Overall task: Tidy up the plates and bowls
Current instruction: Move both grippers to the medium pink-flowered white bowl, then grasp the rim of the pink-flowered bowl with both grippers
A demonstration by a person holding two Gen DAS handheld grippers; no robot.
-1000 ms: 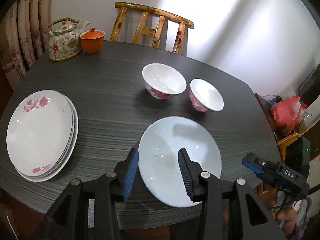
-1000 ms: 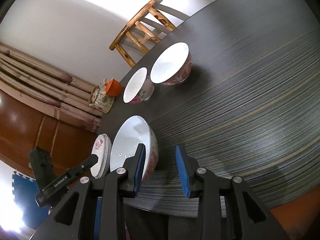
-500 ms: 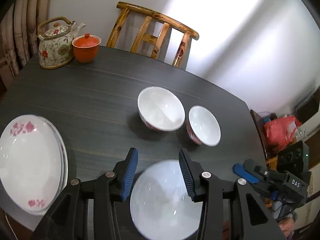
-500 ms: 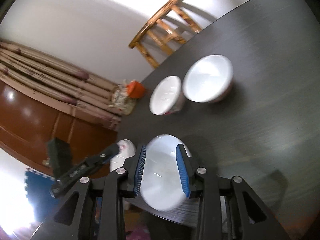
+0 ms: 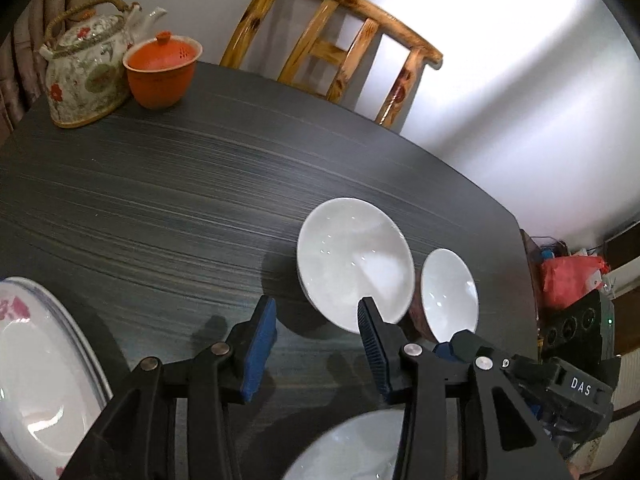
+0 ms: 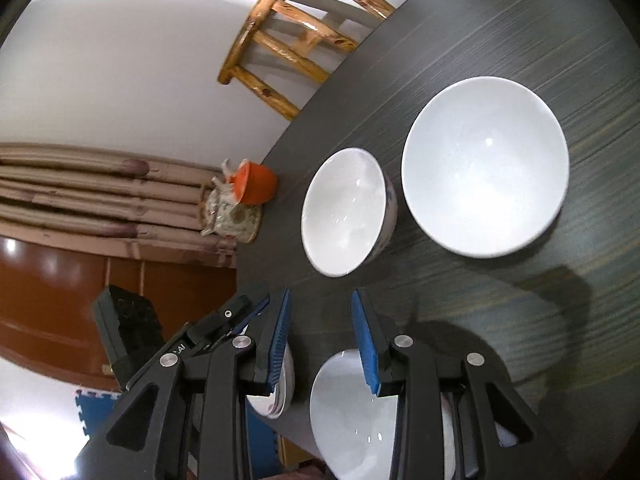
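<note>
Two bowls stand side by side at the far right of the table, not yet nested: the big bowl and, just to its right, the small bowl. At the near left, plates already lie in a stack, so I judge that part done. Still loose is one deep white dish near me, beneath both my tools; I judge it and the two bowls remain to be gathered.

My left gripper stands about half open with nothing between its pads, hanging over bare table short of the big bowl. My right gripper is narrower, also empty, aimed toward the bowls.

Much of the dish is cut off by the frame edge and my own fingers. Only part of the plate stack shows, so I cannot count it.
</note>
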